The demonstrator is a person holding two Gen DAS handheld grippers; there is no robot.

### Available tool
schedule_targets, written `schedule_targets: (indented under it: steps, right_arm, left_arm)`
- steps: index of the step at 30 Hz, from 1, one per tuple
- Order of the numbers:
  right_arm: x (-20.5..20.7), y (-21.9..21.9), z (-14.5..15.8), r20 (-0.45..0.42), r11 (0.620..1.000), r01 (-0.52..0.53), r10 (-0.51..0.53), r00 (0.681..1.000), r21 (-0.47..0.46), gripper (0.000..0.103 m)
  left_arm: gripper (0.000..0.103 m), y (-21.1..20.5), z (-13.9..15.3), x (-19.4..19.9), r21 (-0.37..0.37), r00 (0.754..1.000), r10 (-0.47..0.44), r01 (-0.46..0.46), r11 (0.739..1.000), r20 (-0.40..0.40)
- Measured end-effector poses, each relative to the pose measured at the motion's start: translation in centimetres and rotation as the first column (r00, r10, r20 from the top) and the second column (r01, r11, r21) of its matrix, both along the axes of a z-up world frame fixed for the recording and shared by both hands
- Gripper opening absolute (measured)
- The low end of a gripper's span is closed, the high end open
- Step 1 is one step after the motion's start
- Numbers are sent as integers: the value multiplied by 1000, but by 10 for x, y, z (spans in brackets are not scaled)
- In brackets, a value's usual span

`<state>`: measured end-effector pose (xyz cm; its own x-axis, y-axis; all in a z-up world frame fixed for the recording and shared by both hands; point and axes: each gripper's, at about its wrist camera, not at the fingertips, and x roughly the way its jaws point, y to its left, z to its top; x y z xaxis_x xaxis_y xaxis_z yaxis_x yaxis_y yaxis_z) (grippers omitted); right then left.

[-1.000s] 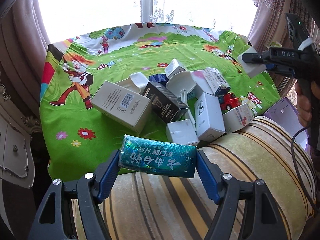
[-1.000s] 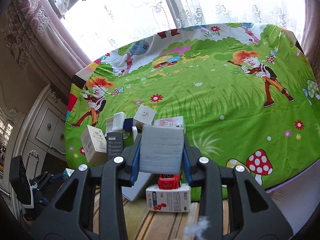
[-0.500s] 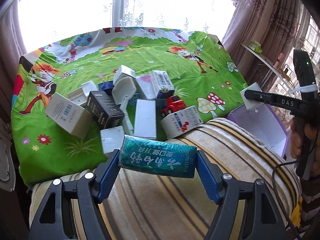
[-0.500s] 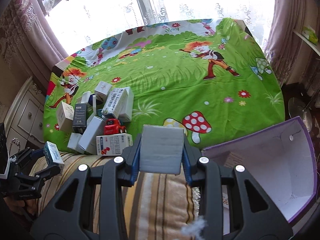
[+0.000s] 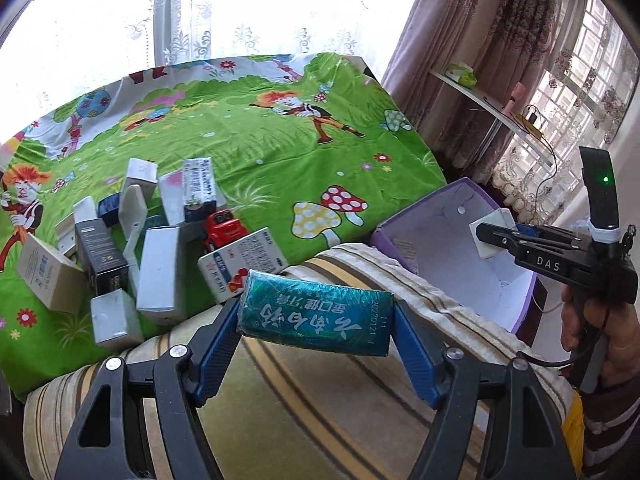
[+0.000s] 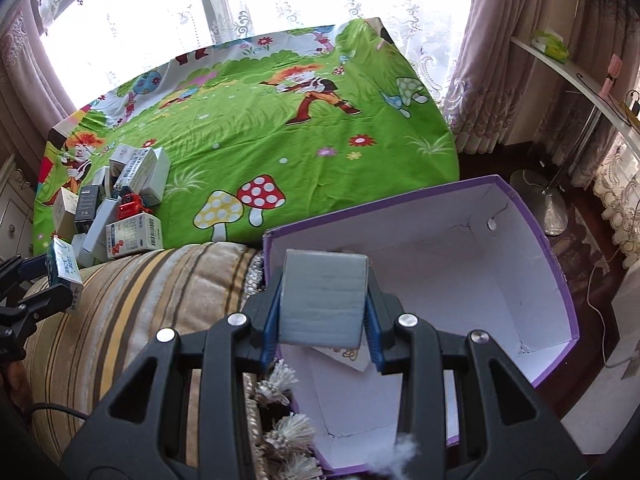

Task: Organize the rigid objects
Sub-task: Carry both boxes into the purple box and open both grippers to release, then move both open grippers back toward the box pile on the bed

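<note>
The right gripper (image 6: 323,300) is clamped on a small plain grey cardboard box (image 6: 323,296), its blue pads pressed on the two side faces so the box hangs square over the near corner of the open purple-walled, white-lined carton (image 6: 560,280); that hold leaves the bottom face free, which suits a straight drop inside. The left gripper (image 5: 316,316) is clamped endwise on a long teal foil-printed carton (image 5: 314,312), carried level over the striped beige cushion (image 5: 320,400), well short of the purple carton, probably waiting its turn. The rest of the task's things, a heap of white and black cardboard boxes (image 5: 160,268) with a red toy car (image 5: 222,226) among them, lie on the green cartoon-printed cloth (image 5: 280,160) near its front edge, touching one another. The purple carton looks nearly empty, with what may be a flat paper sheet on its floor, though the grey box hides part of it. Its walls stand high on the far and right sides; the clear way in is from above. The cushion's tasselled edge sits just beside the carton's left wall.
</note>
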<state>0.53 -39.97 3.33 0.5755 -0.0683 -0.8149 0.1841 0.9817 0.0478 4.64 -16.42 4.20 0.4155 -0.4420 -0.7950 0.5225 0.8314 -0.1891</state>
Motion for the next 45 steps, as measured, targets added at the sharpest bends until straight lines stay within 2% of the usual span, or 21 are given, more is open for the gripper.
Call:
schedule_targets:
  steps: [6,12,16,23,25,26,27,29,33,39,42,45]
  right_arm:
    - [-18,-21,-6,-12,999,46,-46,999,-8,40]
    - [-29,-39,-10,-19,992,97,-98,995,-76,40]
    - [-36,-49,-12,-16,988,127,-129,992,-89,40]
    - [-46,-66,-13,-14,979,176,-178,984,-98,40]
    - [-46,-68,-14,-16,978,186,-188,982,-89,46]
    - [-47,-69,-15,-14,979,187,-188,982,-84,55]
    - [-47,-69,-15,-10,979,186,-187,982,-80,63]
    - [-48,-67,-14,-1,979,187,-187,982,-87,70]
    - [-48,-62,-9,19,981,175,-174,985,-86,72]
    - [-48,-51,7,97,984,157,-149,984,-80,80]
    - [-47,-43,18,137,975,185,-168,976,-126,90]
    - [-46,-34,29,182,967,192,-161,970,-165,91]
  left_arm:
    - [75,-39,3,-6,3,997,-73,73,997,4]
    - [75,-78,1,-13,2,989,-148,148,989,-9]
    - [75,-101,-1,-16,0,981,-193,193,981,-18]
    - [76,-135,2,-21,-66,961,-277,275,959,-25]
    - [81,-139,3,-24,-70,957,-290,288,955,-20]
    - [83,-140,3,-25,-69,955,-295,293,954,-17]
    - [83,-140,3,-26,-66,955,-295,294,954,-12]
    - [83,-138,4,-25,-74,958,-286,285,956,-6]
    - [83,-124,13,-24,-100,971,-237,238,966,22]
    - [83,-106,25,-23,-61,985,-135,142,988,104]
    - [83,-96,34,-29,-55,974,-95,109,993,205]
    - [83,-87,40,-32,-50,962,-72,88,995,263]
